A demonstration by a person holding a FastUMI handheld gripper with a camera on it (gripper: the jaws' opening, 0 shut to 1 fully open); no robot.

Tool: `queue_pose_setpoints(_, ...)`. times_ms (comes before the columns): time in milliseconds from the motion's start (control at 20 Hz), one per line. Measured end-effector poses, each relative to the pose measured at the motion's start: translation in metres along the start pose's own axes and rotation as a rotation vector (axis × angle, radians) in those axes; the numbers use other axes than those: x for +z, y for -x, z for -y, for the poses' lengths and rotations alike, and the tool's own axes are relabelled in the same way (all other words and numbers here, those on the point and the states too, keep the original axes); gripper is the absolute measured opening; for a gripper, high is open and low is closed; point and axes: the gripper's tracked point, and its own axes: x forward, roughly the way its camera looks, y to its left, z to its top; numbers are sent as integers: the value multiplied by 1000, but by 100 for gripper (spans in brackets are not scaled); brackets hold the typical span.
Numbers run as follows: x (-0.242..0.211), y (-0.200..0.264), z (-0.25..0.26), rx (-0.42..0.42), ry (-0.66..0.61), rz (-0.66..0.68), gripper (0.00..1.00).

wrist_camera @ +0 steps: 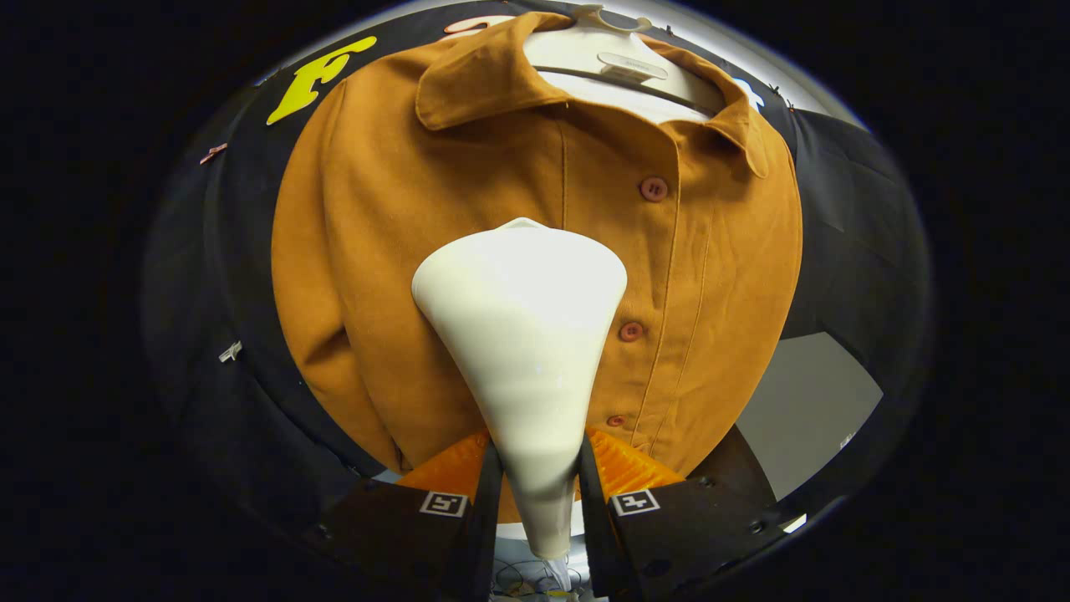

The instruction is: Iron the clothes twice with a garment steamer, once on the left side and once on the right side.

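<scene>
An orange-brown shirt (468,276) with a collar and a row of buttons hangs on a white hanger (623,63) straight ahead of me. A white garment steamer (522,334) stands up between my fingers, its narrow handle clamped by both and its wide head spreading beyond them. My gripper (539,493) is shut on that handle. The steamer head sits in front of the shirt's middle, just left of the button placket, close to or against the cloth. The head hides part of the shirt front.
Black cloth wall (844,217) hangs behind and on both sides of the shirt. A pale floor or surface patch (807,401) lies lower right of the shirt. Thin cables (522,577) show below the steamer handle.
</scene>
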Motion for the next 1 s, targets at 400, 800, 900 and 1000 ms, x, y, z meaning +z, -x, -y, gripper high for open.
queue_pose_setpoints(400, -50, -20, 0, -5, 1, -112, 48)
queue_pose_setpoints(800, -103, -33, 2, 1, 2, -229, 48)
queue_pose_setpoints(900, -117, -36, 2, 1, 3, -262, 48)
queue_pose_setpoints(1000, -132, -39, 3, 2, 2, -295, 48)
